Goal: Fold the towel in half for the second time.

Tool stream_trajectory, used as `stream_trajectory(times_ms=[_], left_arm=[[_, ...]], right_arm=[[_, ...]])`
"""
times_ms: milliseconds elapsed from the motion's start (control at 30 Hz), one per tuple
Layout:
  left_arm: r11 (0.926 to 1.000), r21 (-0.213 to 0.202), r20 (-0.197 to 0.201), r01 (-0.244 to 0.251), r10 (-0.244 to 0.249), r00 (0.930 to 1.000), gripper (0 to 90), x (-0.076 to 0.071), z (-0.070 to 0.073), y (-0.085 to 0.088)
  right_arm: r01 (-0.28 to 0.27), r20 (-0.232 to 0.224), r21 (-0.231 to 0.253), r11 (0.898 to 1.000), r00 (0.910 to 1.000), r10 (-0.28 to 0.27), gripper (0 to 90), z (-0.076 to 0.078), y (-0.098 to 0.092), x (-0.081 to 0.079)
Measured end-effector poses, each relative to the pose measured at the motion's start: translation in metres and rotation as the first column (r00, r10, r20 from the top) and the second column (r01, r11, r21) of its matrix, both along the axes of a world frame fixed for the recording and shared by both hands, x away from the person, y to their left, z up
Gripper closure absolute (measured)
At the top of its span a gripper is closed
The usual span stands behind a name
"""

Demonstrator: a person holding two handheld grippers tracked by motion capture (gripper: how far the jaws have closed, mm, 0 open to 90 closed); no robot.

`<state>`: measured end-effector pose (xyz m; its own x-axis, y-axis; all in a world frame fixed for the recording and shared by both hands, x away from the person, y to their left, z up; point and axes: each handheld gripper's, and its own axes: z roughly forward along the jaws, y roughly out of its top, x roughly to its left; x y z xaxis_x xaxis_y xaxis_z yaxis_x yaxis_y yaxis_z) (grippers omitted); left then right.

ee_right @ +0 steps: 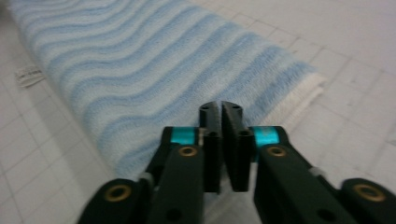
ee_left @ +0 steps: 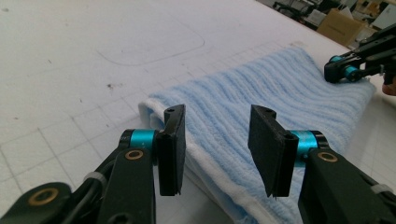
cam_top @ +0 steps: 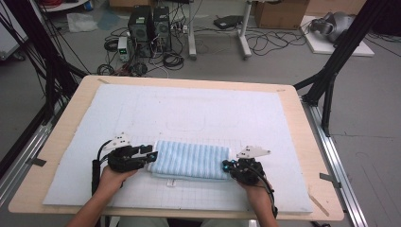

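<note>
Right gripper (ee_right: 222, 109) jaws together, over towel (ee_right: 154, 70), left gripper (ee_left: 217, 140) jaws apart, towel's near edge hidden.

High view: fixed above the person's edge of the table (cam_top: 71, 113), looking forward and down, far enough back to take in the whole white mat (cam_top: 198, 113) plus floor clutter at 12 o'clock.

Left gripper view: low over the mat, close, looking along the folded towel (ee_left: 261, 88); right gripper (ee_left: 348, 70) sits at 2 o'clock there.

Right gripper view: closer still, slightly blurred, probably facing the towel's (ee_right: 154, 65) opposite end; its label (ee_right: 29, 77) at 9 o'clock.

Shared by all three: the towel (cam_top: 189, 161) and the mat grid around it.
</note>
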<state>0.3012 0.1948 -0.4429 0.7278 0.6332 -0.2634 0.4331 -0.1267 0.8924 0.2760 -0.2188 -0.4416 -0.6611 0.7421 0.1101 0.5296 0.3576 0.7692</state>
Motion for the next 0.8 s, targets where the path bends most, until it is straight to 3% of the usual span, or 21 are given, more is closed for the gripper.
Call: stream_trajectory(times_ms=[100, 167, 267, 367, 467, 567, 667, 800], left_arm=[[0.9998, -0.015, 0.007, 0.010, -0.010, 0.9999, 56.5, 0.001, 0.001, -0.001], [0.9998, 0.000, 0.000, 0.021, -0.021, 0.9998, 56.7, 0.001, 0.000, -0.004], [0.9990, 0.006, -0.008, 0.045, -0.044, 0.9990, 58.1, 0.001, -0.002, -0.008], [0.9974, 0.023, -0.018, 0.068, -0.068, 0.9975, 59.4, 0.001, -0.003, -0.013], [0.9959, 0.041, -0.042, 0.080, -0.078, 0.9960, 60.7, 0.000, -0.005, -0.017], [0.9898, 0.095, -0.088, 0.106, -0.098, 0.9913, 63.6, -0.001, -0.008, -0.020], [0.9826, 0.127, -0.109, 0.135, -0.122, 0.9865, 65.0, -0.002, -0.008, -0.023], [0.9732, 0.157, -0.125, 0.168, -0.149, 0.9809, 66.5, -0.007, -0.007, -0.023]], right_arm=[[0.059, 0.029, -0.016, 0.998, 0.9979, -0.059, 89.5, 0.002, -0.007, 0.002], [0.094, 0.033, -0.007, 0.996, 0.9951, -0.093, 89.2, 0.004, -0.010, 0.001], [0.069, 0.050, 0.063, 0.996, 0.9961, -0.072, 79.6, 0.008, -0.010, -0.001], [-0.031, 0.051, 0.099, 0.995, 0.9983, 0.026, 76.4, 0.009, 0.000, -0.007], [-0.119, 0.020, 0.066, 0.991, 0.9928, 0.118, 73.6, 0.003, 0.010, -0.012], [-0.154, 0.007, -0.003, 0.988, 0.9881, 0.154, 71.2, -0.002, 0.012, -0.013], [-0.156, 0.024, -0.049, 0.987, 0.9873, 0.157, 68.4, -0.001, 0.008, -0.015], [-0.128, 0.025, -0.029, 0.991, 0.9914, 0.129, 63.6, 0.000, 0.000, -0.016]])
